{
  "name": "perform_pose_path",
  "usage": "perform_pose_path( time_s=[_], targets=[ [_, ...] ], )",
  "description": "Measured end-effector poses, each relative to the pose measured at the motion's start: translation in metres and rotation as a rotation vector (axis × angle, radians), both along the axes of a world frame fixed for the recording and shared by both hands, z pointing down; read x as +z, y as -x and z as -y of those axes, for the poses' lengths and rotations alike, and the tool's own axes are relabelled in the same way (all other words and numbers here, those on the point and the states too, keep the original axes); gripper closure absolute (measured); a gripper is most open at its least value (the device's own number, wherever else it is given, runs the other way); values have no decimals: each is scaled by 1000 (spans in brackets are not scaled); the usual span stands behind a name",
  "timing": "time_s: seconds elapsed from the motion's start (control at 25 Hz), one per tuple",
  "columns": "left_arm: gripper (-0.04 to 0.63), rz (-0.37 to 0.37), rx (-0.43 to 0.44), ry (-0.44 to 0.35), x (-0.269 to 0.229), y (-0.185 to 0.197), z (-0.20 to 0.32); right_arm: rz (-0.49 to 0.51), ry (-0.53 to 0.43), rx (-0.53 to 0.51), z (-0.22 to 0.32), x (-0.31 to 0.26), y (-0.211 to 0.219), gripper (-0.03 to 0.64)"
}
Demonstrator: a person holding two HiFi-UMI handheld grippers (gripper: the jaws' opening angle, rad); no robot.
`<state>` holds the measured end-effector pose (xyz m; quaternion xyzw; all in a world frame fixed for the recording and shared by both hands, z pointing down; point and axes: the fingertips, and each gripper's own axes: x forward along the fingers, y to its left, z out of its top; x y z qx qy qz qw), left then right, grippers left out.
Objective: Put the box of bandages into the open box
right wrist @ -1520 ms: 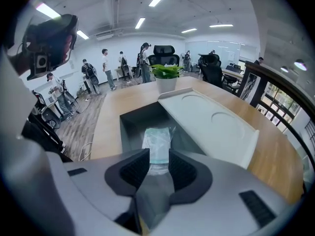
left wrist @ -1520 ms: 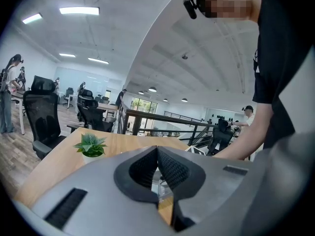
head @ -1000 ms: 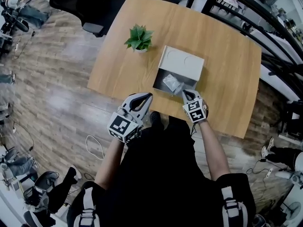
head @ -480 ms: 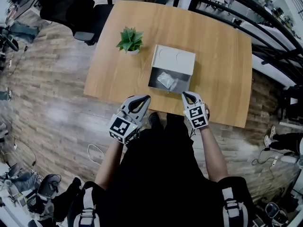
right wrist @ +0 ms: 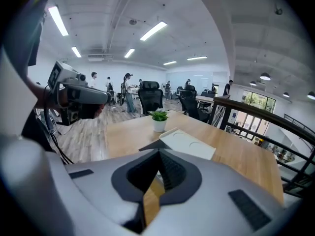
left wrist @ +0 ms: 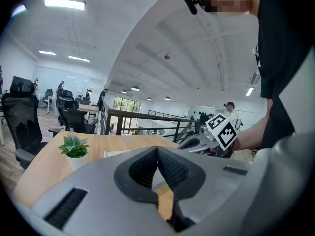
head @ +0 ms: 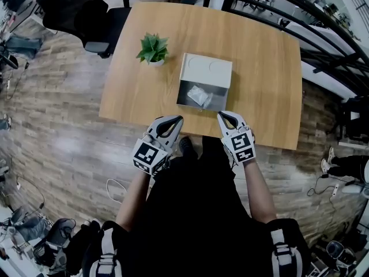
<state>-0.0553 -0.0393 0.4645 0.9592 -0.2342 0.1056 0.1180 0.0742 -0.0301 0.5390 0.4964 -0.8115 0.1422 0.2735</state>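
Observation:
A grey open box (head: 203,91) sits on the wooden table (head: 262,68) with its white lid (head: 206,70) folded back. A pale crinkled packet (head: 199,96) lies inside; I cannot tell whether it is the bandages. My left gripper (head: 176,120) hovers at the table's near edge, left of the box, shut and empty. The right gripper (head: 221,116) is just short of the box's near right corner, also shut and empty. In the left gripper view the pads (left wrist: 170,168) meet at a point. The right gripper view shows its pads (right wrist: 167,171) closed, with the lid (right wrist: 188,142) beyond.
A small potted plant (head: 153,49) stands left of the box. A black office chair (head: 86,10) is beyond the table's far left corner and a black railing (head: 323,45) runs along the right. A white cable (head: 115,183) lies on the floor.
Both grippers have drawn back from the box to the near table edge; the right one no longer reaches the box's front. The view has pulled away from the table.

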Motion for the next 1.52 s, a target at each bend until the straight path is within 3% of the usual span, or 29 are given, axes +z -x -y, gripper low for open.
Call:
perform_pose_path(
  time_s=[0.28,0.68,1.52],
  targets=[
    [572,0,2,0,1,-1,1,178,-29,-122,-6,-26,24,594],
    [572,5,7,-4,1,-5,-2,304,-26,-194,-20,-40,31,594],
    [572,5,15,-18,-3,3,-7,350,-34,-202,-28,-45,38,594]
  ],
)
